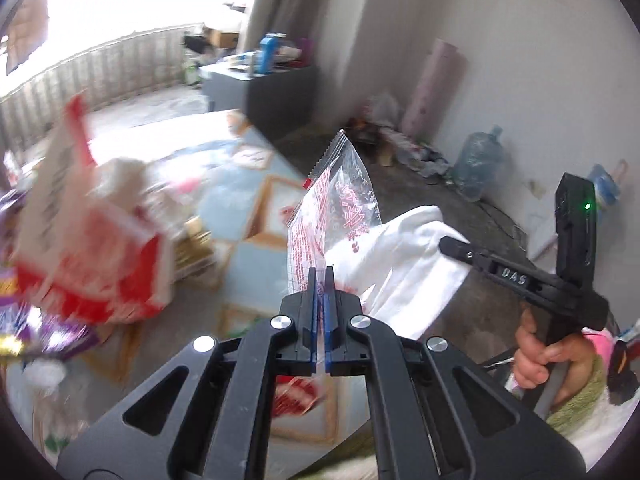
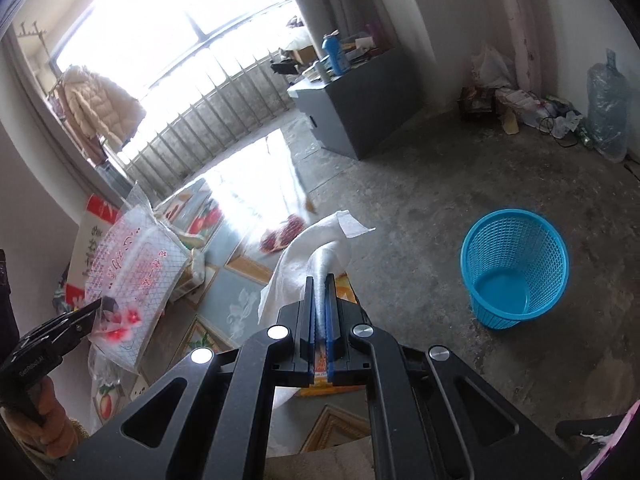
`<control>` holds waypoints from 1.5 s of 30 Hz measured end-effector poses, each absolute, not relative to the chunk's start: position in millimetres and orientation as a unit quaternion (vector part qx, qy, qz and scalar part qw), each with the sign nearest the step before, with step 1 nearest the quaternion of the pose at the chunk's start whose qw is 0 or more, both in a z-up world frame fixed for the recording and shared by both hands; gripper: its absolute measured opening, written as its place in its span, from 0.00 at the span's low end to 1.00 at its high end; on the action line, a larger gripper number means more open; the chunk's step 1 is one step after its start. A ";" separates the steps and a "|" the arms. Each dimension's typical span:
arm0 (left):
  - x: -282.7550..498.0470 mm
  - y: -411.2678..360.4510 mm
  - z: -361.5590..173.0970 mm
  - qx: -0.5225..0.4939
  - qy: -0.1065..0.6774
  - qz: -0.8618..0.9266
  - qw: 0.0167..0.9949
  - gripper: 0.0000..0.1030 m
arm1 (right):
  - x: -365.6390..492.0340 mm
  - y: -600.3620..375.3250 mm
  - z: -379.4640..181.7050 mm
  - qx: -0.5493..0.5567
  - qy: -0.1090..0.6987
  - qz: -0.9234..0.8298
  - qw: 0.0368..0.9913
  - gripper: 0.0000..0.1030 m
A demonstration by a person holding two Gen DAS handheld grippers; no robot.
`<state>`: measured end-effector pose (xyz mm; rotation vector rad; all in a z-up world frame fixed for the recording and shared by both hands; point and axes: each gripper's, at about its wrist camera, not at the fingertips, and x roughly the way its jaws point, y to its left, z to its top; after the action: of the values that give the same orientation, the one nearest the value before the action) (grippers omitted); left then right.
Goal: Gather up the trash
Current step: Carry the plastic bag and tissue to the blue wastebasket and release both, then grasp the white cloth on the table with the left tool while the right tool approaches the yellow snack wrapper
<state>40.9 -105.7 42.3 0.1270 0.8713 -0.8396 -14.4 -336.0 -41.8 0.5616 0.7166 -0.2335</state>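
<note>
Plastic wrapper: a clear bag with red print and a serrated top edge, pinched between the closed jaws of the left gripper and held up off the table.
White tissue: a crumpled sheet clamped in the closed jaws of the right gripper, also lifted into the air.
Bin: a blue mesh basket stands on the bare concrete floor, off to the right of the right gripper and well apart from both pieces; it looks empty.
Progress: two pieces are picked up, none dropped in yet; both need carrying over the basket's rim and releasing.
What is left: more litter seems to remain on the patterned table, including a red and white carton and purple packets, though blur there makes them hard to identify.
Surroundings: a grey cabinet and a water jug stand by the walls.
</note>
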 end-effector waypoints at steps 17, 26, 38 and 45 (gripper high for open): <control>124.2 -415.9 -60.4 0.113 0.529 -0.509 0.670 0.01 | -19.2 -557.1 -117.4 0.375 0.320 -0.308 0.814 0.04; 135.2 -494.5 -146.5 0.162 0.575 -0.480 0.642 0.01 | -8.3 -631.3 -230.1 0.445 0.366 -0.352 0.737 0.04; 139.0 -555.3 -191.8 0.172 0.590 -0.461 0.640 0.27 | -8.7 -688.8 -327.1 0.546 0.363 -0.333 0.678 0.52; 149.2 -544.4 -172.1 0.144 0.576 -0.466 0.656 0.31 | -38.4 -688.0 -312.6 0.539 0.314 -0.351 0.699 0.62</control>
<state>149.2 -544.4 -172.1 0.3273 1.3054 -1.0565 -38.4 -688.0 -312.6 1.2007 0.7003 -0.7812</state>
